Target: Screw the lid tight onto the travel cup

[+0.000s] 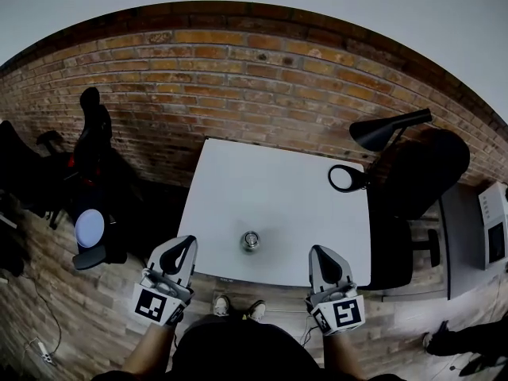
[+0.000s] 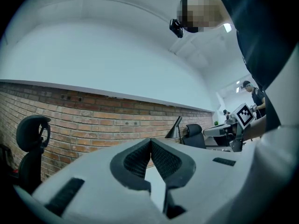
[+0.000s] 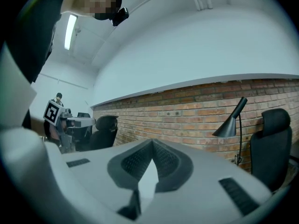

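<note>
Even overhead light, fisheye-warped edges

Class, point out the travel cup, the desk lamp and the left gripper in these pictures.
travel cup (image 1: 251,241): head view, its top, seen from above.
desk lamp (image 1: 381,132): head view, its black shade.
left gripper (image 1: 190,241): head view, the tips of its closed jaws.

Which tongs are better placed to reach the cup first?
Left, marginally: left tongs and right tongs are shut, empty, flanking the travel cup on the table; left tip looks slightly nearer.
</note>
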